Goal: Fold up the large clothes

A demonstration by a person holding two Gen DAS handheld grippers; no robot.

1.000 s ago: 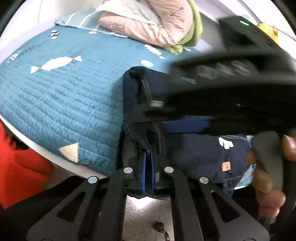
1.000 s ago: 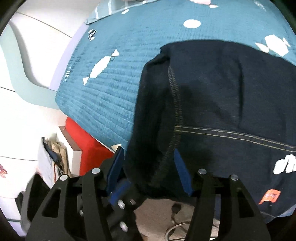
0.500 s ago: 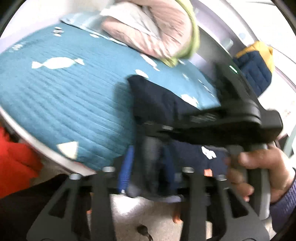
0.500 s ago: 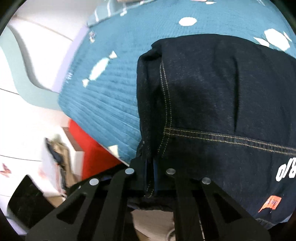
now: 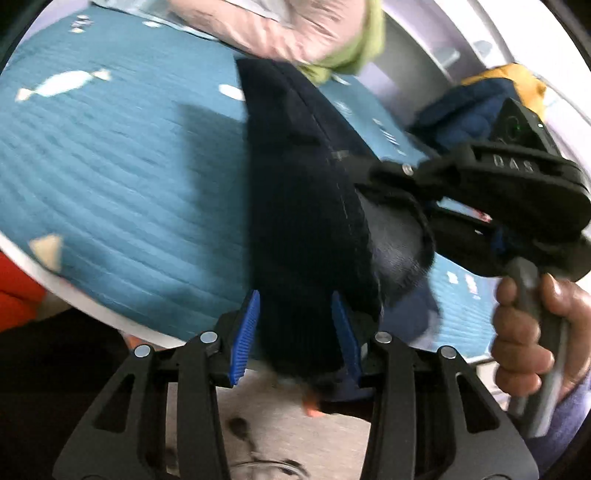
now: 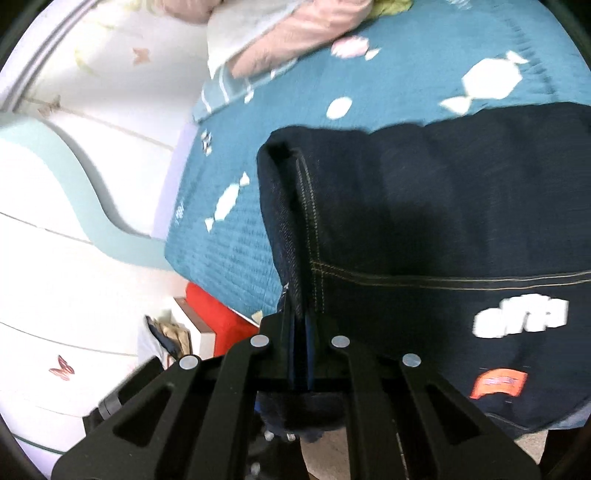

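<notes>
A dark navy denim garment (image 6: 443, 221) with yellow stitching, white lettering and an orange tag lies at the near edge of the teal bed cover (image 6: 406, 74). My right gripper (image 6: 301, 354) is shut on its folded left edge. In the left wrist view the same garment (image 5: 306, 221) is lifted off the bed and hangs between the blue pads (image 5: 245, 328) of my left gripper (image 5: 295, 328), which is open. The right gripper's black body (image 5: 498, 192) and the hand holding it show at the right of that view.
A pile of pink, white and green clothes (image 5: 295, 26) lies at the back of the bed. A blue and yellow item (image 5: 476, 99) sits at the far right. A red object (image 6: 218, 317) and a white dresser (image 6: 74, 295) stand beside the bed.
My left gripper has opened and let go of the garment's edge. My right gripper has shut on that edge and lifted it. The left view has swung to the right.
</notes>
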